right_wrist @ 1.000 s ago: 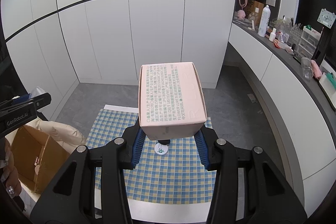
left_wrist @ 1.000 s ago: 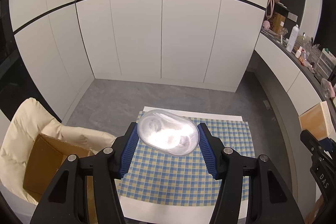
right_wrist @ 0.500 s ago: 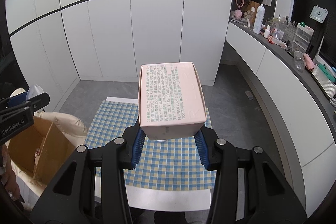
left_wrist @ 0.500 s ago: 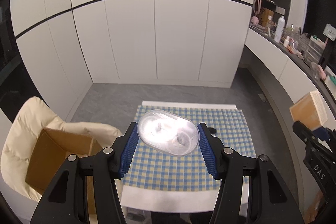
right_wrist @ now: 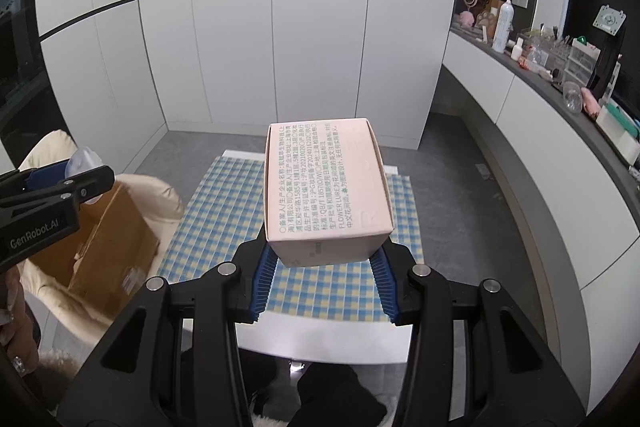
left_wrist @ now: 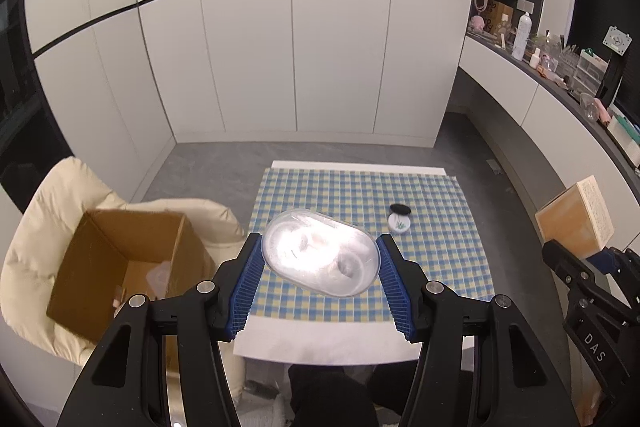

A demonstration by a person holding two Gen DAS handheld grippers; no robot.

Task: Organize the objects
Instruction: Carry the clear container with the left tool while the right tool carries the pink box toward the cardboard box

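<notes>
On your right gripper's [right_wrist: 322, 269] pink box [right_wrist: 326, 187] you can read "FLOWER LURE" and "QB/T 1857", w/ rows of small Chinese print. Your left gripper [right_wrist: 48, 203] reads "GenRobot.AI" on its side. "DAS" shows on the right gripper's body in the left view.

The right gripper [right_wrist: 323, 273] clamps a pink printed cardboard box [right_wrist: 326, 193] between blue ribbed fingers [right_wrist: 264, 277] above the blue-and-yellow checked cloth [right_wrist: 208, 227].

Both tongs rose (loads held); cardboard box [left_wrist: 120, 267] interior, small white jar [left_wrist: 399, 225] now visible.
</notes>
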